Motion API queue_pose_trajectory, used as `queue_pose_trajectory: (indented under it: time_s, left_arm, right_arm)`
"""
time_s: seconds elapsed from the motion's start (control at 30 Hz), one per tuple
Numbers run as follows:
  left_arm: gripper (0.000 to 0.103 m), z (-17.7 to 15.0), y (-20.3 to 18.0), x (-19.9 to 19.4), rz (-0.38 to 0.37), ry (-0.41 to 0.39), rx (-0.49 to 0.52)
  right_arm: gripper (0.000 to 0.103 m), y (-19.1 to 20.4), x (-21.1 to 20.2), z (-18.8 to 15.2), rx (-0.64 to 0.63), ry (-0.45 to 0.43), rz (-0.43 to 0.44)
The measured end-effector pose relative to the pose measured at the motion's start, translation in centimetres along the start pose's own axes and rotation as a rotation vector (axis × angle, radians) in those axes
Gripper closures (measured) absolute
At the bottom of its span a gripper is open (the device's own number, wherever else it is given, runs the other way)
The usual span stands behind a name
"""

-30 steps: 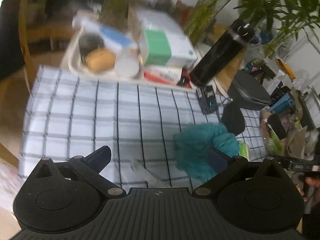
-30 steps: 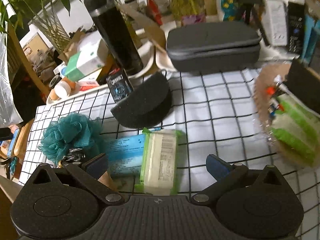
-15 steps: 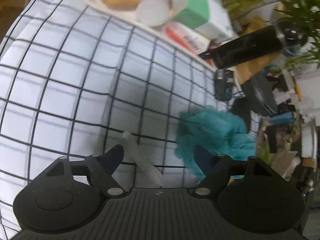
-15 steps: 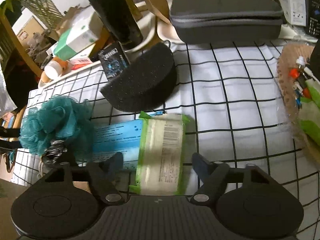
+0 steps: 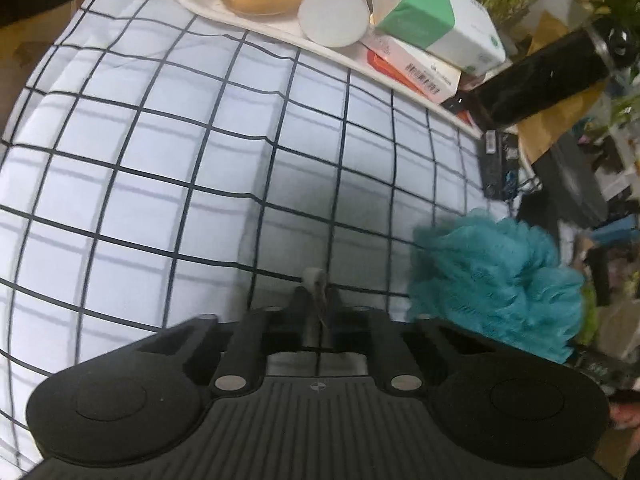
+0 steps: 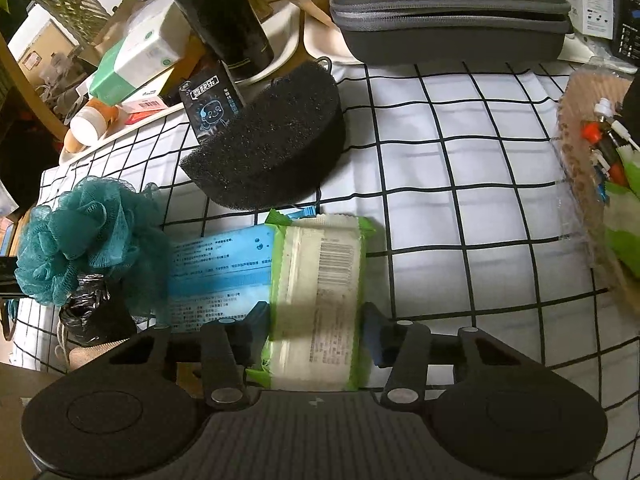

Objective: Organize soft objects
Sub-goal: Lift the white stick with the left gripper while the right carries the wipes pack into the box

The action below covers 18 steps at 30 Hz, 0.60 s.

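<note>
A teal mesh bath pouf [image 5: 496, 276] lies on the checked cloth [image 5: 200, 160]; it also shows in the right wrist view [image 6: 84, 236]. Its white cord loop [image 5: 315, 286] is pinched in my left gripper [image 5: 318, 300], which is shut low over the cloth, left of the pouf. My right gripper [image 6: 316, 320] has its jaws around a green-edged wipes pack [image 6: 318, 296], both fingers touching or nearly touching its sides. A blue wipes pack [image 6: 220, 268] lies left of it. A black foam sponge [image 6: 272, 148] sits behind them.
A white tray [image 5: 248, 24] at the cloth's far edge holds a tan pouch, a white jar and boxes. A black bottle [image 5: 548, 72], a grey zip case [image 6: 448, 12], a black sachet [image 6: 212, 102] and a wicker tray [image 6: 592, 184] with small items ring the cloth.
My left gripper has closed on the pouf's white cord and dropped closer to the cloth. My right gripper has narrowed around the green-edged wipes pack and moved in on it.
</note>
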State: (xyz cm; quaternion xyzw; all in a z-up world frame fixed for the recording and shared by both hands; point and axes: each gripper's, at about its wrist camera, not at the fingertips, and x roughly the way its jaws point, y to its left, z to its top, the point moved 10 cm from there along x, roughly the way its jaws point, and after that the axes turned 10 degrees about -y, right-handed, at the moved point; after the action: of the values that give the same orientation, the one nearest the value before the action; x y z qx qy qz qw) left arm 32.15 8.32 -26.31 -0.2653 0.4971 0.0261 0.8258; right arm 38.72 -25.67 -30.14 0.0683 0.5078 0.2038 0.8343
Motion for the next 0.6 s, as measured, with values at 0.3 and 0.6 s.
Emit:
queue_pose_trajectory:
  time_s: [0.3,0.6]
  left_arm:
    - [0.101,1.9,-0.8,-2.1,0.0,-0.106,0.057]
    - [0.101,3.3,-6.3,-6.7,-0.043,-0.321,0.332]
  right_arm:
    - [0.053,0.4,-1.5,0.5,-0.048,-0.039,-0.041]
    - [0.054,0.5,-5.6,3.2,-0.054,-0.185,-0.057]
